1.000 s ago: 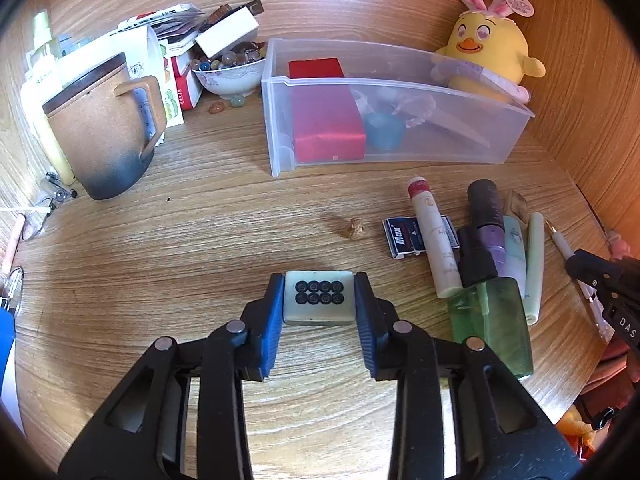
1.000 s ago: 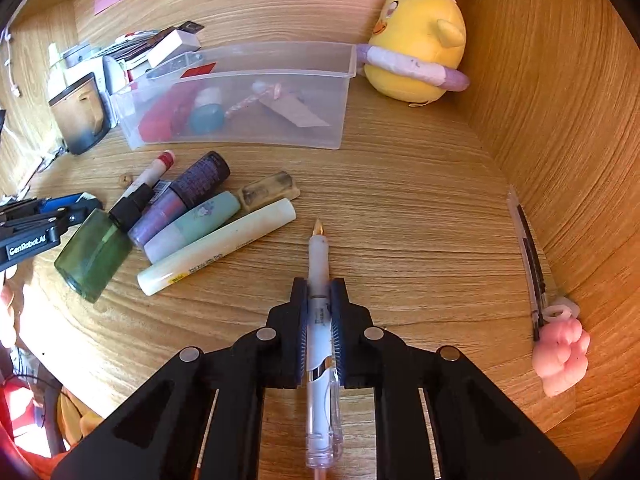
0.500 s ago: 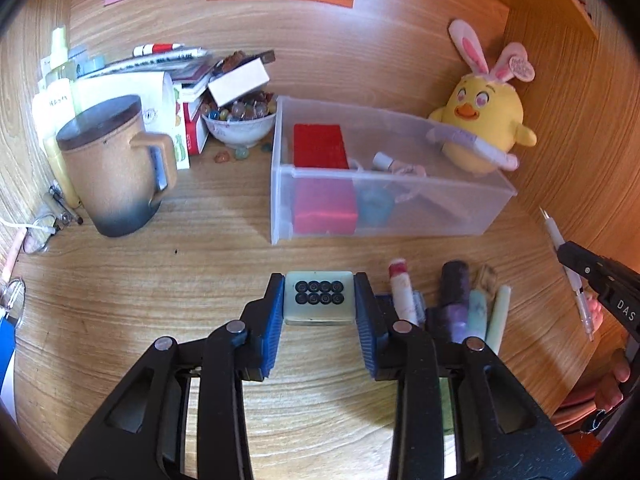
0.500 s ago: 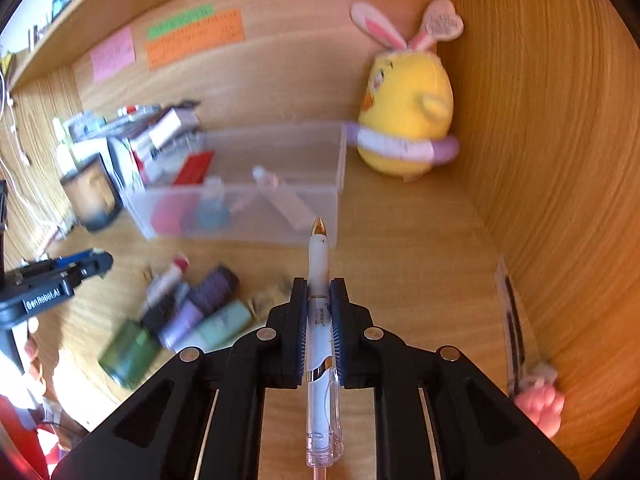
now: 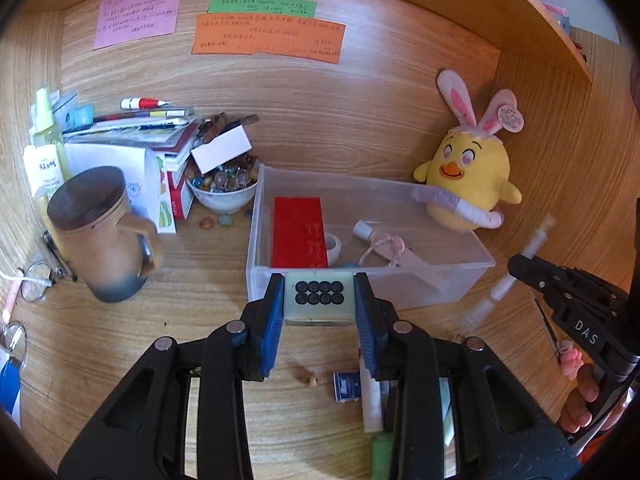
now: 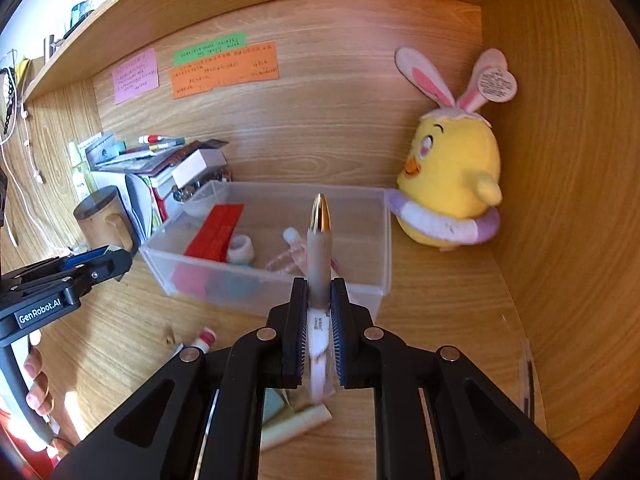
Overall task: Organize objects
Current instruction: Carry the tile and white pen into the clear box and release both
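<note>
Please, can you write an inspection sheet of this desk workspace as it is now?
Surface: wooden desk, grain visible.
Job's things: clear plastic bin holds a red box and small items; more tubes lie on the desk before it.
Clutter: lidded brown mug, bowl of marbles, stacked books, yellow chick plush.
Grippers: left tool shut on a pale green tile; right tool shut on a pen.
Cables: white cable hangs at the left wall.
Surroundings: sticky notes on the back panel.

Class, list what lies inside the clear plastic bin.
Inside the clear plastic bin: a red box, a tape roll, and a small tagged bottle. The near corner is hidden by the left hand-held gripper.
</note>
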`<action>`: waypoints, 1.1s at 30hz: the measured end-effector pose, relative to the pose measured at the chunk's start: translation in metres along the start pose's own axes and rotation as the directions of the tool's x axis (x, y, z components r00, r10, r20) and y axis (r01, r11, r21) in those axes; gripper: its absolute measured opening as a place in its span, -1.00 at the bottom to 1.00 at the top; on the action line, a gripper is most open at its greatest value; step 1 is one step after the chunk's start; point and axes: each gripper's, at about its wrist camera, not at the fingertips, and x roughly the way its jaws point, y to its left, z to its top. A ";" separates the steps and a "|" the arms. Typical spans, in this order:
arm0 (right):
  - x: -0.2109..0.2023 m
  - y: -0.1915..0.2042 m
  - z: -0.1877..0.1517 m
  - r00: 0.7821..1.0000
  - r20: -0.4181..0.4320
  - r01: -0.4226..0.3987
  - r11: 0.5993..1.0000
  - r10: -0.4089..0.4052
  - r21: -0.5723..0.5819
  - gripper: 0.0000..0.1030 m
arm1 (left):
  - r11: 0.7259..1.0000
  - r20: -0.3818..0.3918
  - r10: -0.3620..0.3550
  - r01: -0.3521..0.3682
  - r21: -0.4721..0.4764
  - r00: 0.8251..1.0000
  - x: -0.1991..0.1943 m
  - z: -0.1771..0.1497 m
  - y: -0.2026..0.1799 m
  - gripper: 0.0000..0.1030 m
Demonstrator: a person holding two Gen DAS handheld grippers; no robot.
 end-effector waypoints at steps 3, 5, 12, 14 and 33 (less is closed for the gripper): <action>0.005 0.002 0.007 1.000 0.011 -0.010 1.000 0.010 0.004 -0.80 | 1.000 -0.009 -0.001 0.001 0.005 1.000 0.009 0.006 -0.003 -0.35; 0.008 0.004 0.012 1.000 0.018 -0.010 1.000 0.010 0.000 -0.80 | 1.000 -0.016 -0.016 0.016 0.004 1.000 0.015 0.011 -0.004 -0.35; 0.020 0.008 0.035 0.999 0.044 -0.007 1.000 0.008 -0.018 -0.80 | 0.999 -0.030 -0.046 0.046 -0.012 0.998 0.032 0.025 -0.006 -0.35; 0.021 0.007 0.043 0.998 0.055 -0.008 1.000 0.009 -0.019 -0.80 | 0.999 -0.029 -0.046 0.046 -0.014 0.999 0.035 0.029 -0.007 -0.35; 0.028 -0.001 0.077 0.994 0.109 0.011 0.999 -0.006 -0.042 -0.80 | 0.999 -0.079 -0.044 0.045 0.016 0.996 0.079 0.049 -0.019 -0.35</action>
